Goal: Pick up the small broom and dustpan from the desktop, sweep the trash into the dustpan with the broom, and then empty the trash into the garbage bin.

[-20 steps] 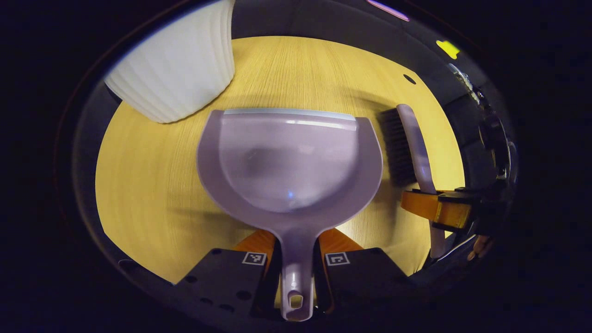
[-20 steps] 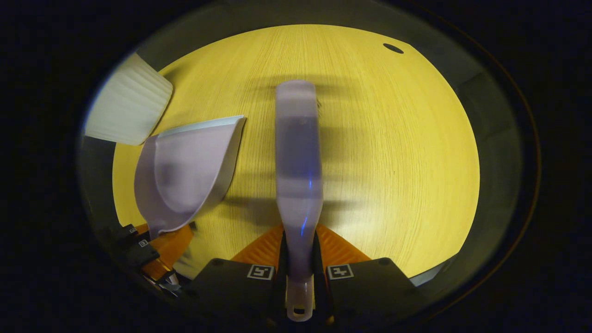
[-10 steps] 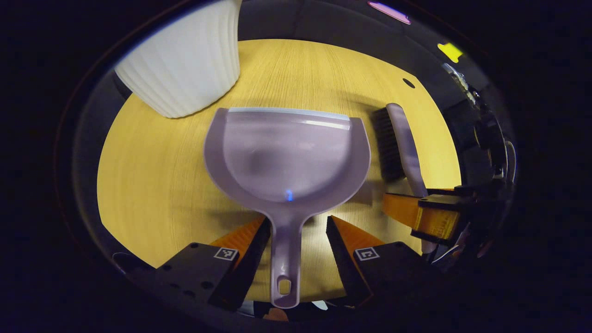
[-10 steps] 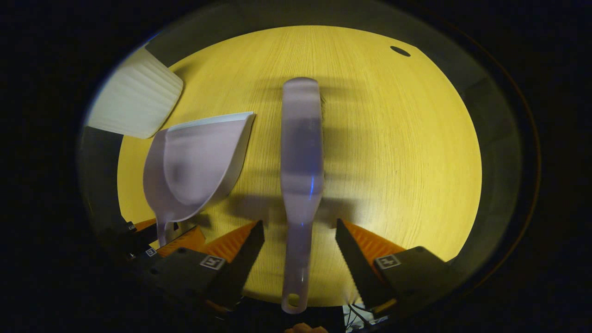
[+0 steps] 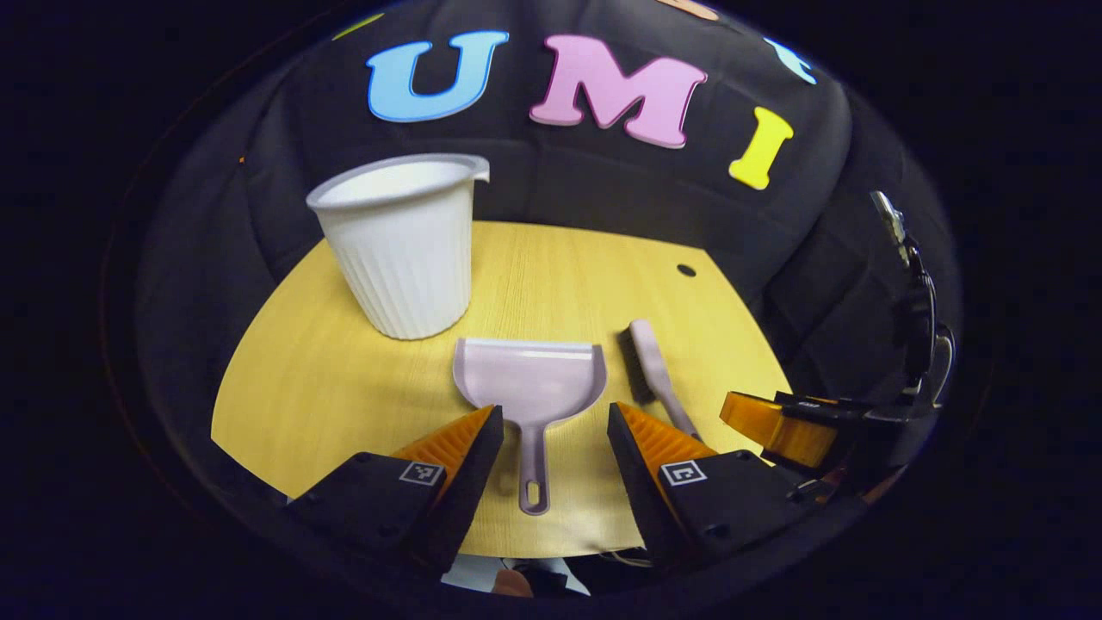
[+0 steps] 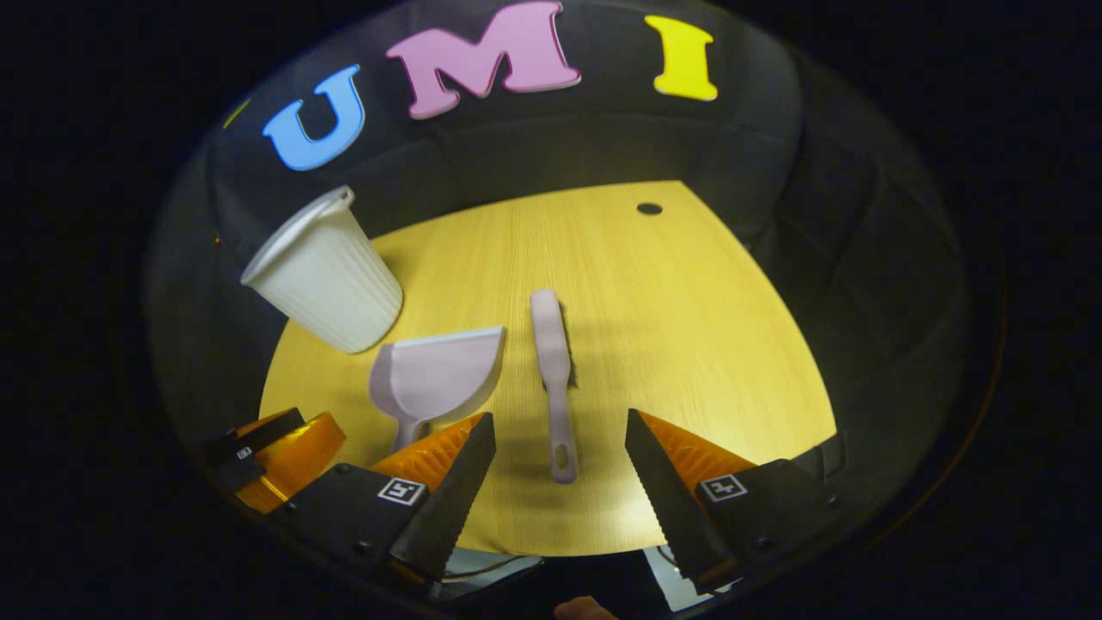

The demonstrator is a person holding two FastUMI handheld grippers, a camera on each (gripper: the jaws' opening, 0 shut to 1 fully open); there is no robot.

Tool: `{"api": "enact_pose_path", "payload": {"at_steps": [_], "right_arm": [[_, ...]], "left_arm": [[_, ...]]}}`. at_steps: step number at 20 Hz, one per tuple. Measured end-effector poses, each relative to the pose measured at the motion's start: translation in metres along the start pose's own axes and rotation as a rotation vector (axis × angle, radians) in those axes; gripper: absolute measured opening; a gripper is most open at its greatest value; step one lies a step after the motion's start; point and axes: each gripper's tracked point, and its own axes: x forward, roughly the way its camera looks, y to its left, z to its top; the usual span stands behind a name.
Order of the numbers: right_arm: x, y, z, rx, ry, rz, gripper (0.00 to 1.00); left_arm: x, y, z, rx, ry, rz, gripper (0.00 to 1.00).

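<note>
Closest to the cameras, both tools are now hanging back from the table with their jaws spread wide and nothing between them. The left gripper (image 5: 551, 430) is framing the lilac plastic dustpan (image 5: 531, 383) from a distance, the pan's handle pointing back at it but clear of both fingers. The right gripper (image 6: 560, 439) is doing the same over the small lilac hand broom (image 6: 553, 366), whose handle is lying between the open fingers without touching either.

A second ago each claw was clamped on its handle, with pan and broom large and close in the views; half a second ago the jaws had opened. Now both are backing well away, and the two tools are resting flat on the light wooden tabletop (image 5: 327, 387), side by side and just apart, bristles facing the pan.

Farther off, the white ribbed plastic garbage bin (image 5: 400, 245) is standing upright near the table's back left, just beyond the pan's lip. No trash is showing on the wood, and the pan looks empty.

To my eye, that means the sweeping and emptying are done, and the hands are simply retiring.
</note>
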Motion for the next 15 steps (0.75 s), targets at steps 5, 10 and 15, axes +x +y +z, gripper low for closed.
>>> {"api": "enact_pose_path", "payload": {"at_steps": [5, 10, 15], "right_arm": [[-0.122, 0.015, 0.056, -0.068, -0.495, -0.006, 0.98], [-0.139, 0.015, 0.043, -0.080, -0.656, 0.061, 0.98], [-0.141, 0.020, 0.046, -0.110, -0.719, 0.099, 0.98]], "left_arm": [[-0.083, 0.012, 0.032, 0.093, -0.333, 0.037, 0.74], [-0.140, 0.012, 0.041, 0.083, -0.473, 0.013, 0.73], [-0.151, 0.008, 0.042, 0.097, -0.514, 0.034, 0.73]]}}
